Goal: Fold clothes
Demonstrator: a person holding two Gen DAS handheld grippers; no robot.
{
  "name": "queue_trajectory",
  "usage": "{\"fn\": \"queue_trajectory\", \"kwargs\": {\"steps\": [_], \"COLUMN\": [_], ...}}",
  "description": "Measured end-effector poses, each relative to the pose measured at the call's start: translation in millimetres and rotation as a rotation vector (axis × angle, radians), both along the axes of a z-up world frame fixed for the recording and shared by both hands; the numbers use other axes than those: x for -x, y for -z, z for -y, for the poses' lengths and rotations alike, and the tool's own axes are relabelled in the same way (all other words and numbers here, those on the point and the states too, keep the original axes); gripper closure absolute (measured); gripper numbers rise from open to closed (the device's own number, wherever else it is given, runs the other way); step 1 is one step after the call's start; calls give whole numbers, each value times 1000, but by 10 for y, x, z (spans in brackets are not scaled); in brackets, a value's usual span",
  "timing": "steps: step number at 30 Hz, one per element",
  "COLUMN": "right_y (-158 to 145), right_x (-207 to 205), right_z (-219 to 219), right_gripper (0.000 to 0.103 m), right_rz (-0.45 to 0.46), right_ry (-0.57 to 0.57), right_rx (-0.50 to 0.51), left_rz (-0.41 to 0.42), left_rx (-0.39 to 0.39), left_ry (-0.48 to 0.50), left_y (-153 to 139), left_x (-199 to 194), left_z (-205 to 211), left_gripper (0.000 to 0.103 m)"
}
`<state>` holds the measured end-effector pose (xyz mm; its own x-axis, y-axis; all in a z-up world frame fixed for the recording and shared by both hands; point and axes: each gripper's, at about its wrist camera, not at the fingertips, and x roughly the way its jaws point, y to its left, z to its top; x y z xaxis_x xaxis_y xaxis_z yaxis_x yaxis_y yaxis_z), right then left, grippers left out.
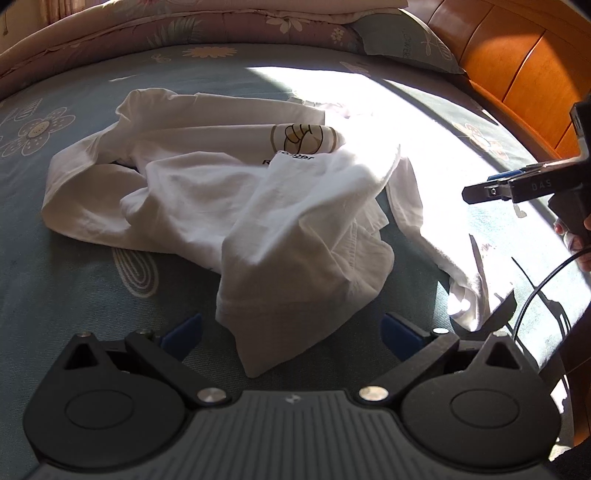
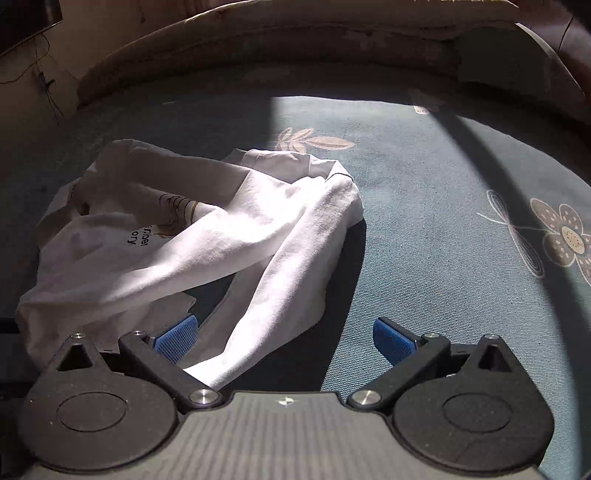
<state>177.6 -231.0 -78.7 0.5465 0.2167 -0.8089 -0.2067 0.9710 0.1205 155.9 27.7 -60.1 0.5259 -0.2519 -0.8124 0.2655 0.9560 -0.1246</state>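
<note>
A single white T-shirt (image 1: 229, 206) lies crumpled in a loose heap on the bed (image 1: 92, 295), whose blue-grey sheet is printed with flowers; part of the heap lies in a bright patch of sunlight, and a printed chest design (image 1: 303, 138) shows between the folds. The cloth looks thin, light and limp, so it will likely sag and drag rather than hold any shape, and it should not be fragile. A pinch on a doubled edge would probably grip best: the hem lobe nearest the left tongs (image 1: 291, 334), or the long sleeve-like strip (image 2: 280, 295) that runs down between the spread fingers of the right tongs (image 2: 282, 338). Both pairs of tongs stand wide open and hold nothing; the right pair's blue pads (image 2: 175, 338) flank the strip without closing on it. By count: one garment, two tongs, one pillow (image 1: 402, 48) and one folded quilt (image 1: 184, 26) at the bed's far edge, beside a wooden headboard (image 1: 517, 70).
</note>
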Motion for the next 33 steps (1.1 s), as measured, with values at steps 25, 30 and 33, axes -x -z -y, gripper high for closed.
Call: {"fn": "queue_trajectory", "kwargs": {"steps": [25,30,33], "right_y": [415,306,390], "right_x": [1098,1231,1186], "right_z": [-429,-79,-90], "right_gripper": [0,0,0], "right_rz": [226,280,262], "right_ry": [229,389,330], "right_rx": [329,328,307], "left_rz": [29,19,11], "left_rx": [-25,-22,-30], "left_ry": [25,55,71], "left_y": [-193,-159,-135], "left_x": [410,386,374], "left_z": [125,213,284], "left_gripper": [1,1,1]}}
